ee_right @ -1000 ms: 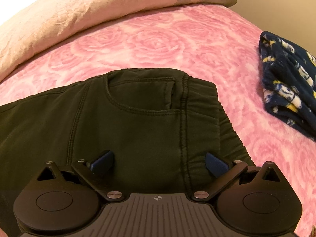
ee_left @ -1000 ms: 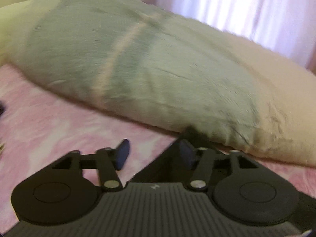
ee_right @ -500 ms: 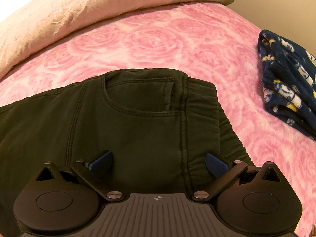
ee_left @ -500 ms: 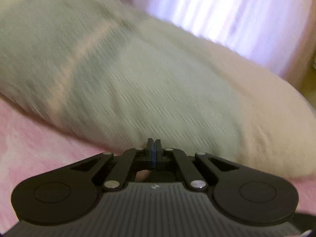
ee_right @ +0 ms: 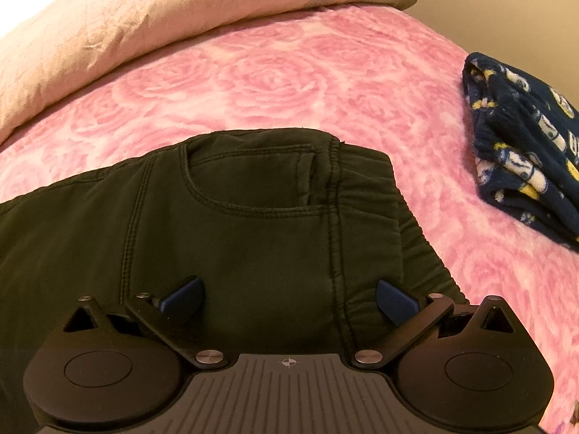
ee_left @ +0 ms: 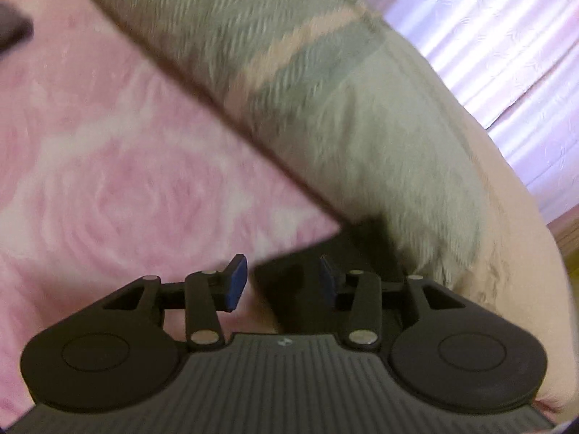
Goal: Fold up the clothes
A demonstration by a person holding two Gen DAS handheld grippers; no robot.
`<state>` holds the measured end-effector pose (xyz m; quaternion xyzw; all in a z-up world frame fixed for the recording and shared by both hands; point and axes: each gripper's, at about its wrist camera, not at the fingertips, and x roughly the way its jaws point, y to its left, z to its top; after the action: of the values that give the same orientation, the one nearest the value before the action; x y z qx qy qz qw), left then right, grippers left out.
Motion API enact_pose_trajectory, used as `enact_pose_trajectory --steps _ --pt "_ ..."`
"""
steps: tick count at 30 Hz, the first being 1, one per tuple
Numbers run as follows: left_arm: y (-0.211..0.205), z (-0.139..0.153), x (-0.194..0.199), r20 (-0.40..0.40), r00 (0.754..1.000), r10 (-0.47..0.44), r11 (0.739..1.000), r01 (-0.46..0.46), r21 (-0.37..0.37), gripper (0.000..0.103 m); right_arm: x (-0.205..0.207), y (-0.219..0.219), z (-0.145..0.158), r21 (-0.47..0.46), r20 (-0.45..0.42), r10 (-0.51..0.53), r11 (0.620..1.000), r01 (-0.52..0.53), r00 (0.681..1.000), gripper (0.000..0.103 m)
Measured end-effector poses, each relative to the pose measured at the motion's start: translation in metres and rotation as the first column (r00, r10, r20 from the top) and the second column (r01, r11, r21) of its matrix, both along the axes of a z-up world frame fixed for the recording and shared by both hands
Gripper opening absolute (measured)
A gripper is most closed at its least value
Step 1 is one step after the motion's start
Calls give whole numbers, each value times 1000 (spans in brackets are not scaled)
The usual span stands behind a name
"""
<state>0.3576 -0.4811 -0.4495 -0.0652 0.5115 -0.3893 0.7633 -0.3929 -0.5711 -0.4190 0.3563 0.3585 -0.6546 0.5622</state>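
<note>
Dark green trousers lie flat on the pink rose bedspread, waistband and back pocket to the right. My right gripper hovers just over them near the waistband, open wide, with nothing between its fingers. In the left wrist view, my left gripper is open, tilted down at the bed beside the pillow. A dark piece of cloth lies under and between its fingers, against the pillow's edge; the pads are not closed on it.
A long grey-green and beige pillow lies along the far side of the bed, also the pillow in the right wrist view. A folded navy patterned garment sits at the right. Bright curtains hang behind.
My left gripper was open, shut half a second ago, and is open again; its view has swung down toward the bedspread. The right gripper has barely moved.
</note>
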Motion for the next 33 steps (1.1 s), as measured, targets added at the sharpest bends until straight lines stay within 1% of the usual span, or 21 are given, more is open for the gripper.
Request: enact_pose_trajectory --steps 1,2,3,4,5,6,7,8,9,11,12,14,15,16,18,20,22,25,27,30,33 --pt "-6 -3 -2 4 1000 11 1000 -11 5 31 0 0 0 -1 -1 -1 1000 1 1000 103" --pt "-12 -4 -5 13 1000 22 1000 -22 11 18 0 0 0 0 -1 -1 1000 1 1000 103" --pt "-17 0 -8 46 999 10 1000 -11 29 13 0 0 0 1 -1 -1 1000 1 1000 103" --pt "-14 11 -18 114 993 -24 1000 22 14 8 1 1 0 2 0 -2 1000 2 1000 103" --pt "-10 24 -29 188 981 -58 998 59 -3 8 1 2 1 3 1 0 1000 0 1000 103" --pt "-5 37 -41 260 961 -90 995 98 -17 8 0 2 1 6 5 5 1000 -5 1000 103" --pt "-4 43 -46 342 929 -143 988 152 0 9 -1 2 2 7 9 10 1000 -10 1000 103" --pt "-4 48 -50 421 885 -198 978 206 26 11 -2 2 2 5 15 13 1000 -13 1000 103" --pt "-9 42 -49 442 862 -248 969 231 91 14 -2 3 2 3 20 15 1000 -15 1000 103" --pt "-21 17 -35 357 888 -290 948 214 237 23 -4 6 3 -7 24 15 1000 -15 1000 103" --pt "-21 13 -32 354 894 -276 947 191 258 29 -11 14 7 -14 33 9 1000 -9 999 103" --pt "-11 27 -40 427 881 -204 966 111 233 28 -25 31 17 -26 50 -2 1000 3 999 103" --pt "-6 35 -45 465 870 -166 974 70 217 32 -31 39 22 -32 59 -7 999 9 998 103" --pt "3 41 -47 474 871 -128 980 38 194 37 -38 48 27 -39 68 -13 999 16 998 103" --pt "21 49 -52 445 889 -110 980 22 198 36 -51 64 37 -51 85 -24 998 28 996 103" --pt "40 56 -56 413 905 -97 978 11 206 28 -65 81 46 -63 103 -34 997 41 994 103" --pt "59 59 -89 316 937 -148 975 83 208 14 -78 98 56 -74 121 -45 996 54 992 103" --pt "88 63 -140 158 960 -232 960 200 194 13 -98 123 71 -91 148 -60 993 74 987 100" --pt "108 66 -174 52 956 -288 945 275 175 13 -109 138 71 -70 174 -58 995 71 983 80" --pt "137 70 -226 -106 924 -368 916 380 130 13 -124 158 64 -21 222 -42 999 48 974 78" --pt "152 69 -285 -184 907 -378 906 404 129 13 -137 151 67 -72 290 24 997 -3 957 70"
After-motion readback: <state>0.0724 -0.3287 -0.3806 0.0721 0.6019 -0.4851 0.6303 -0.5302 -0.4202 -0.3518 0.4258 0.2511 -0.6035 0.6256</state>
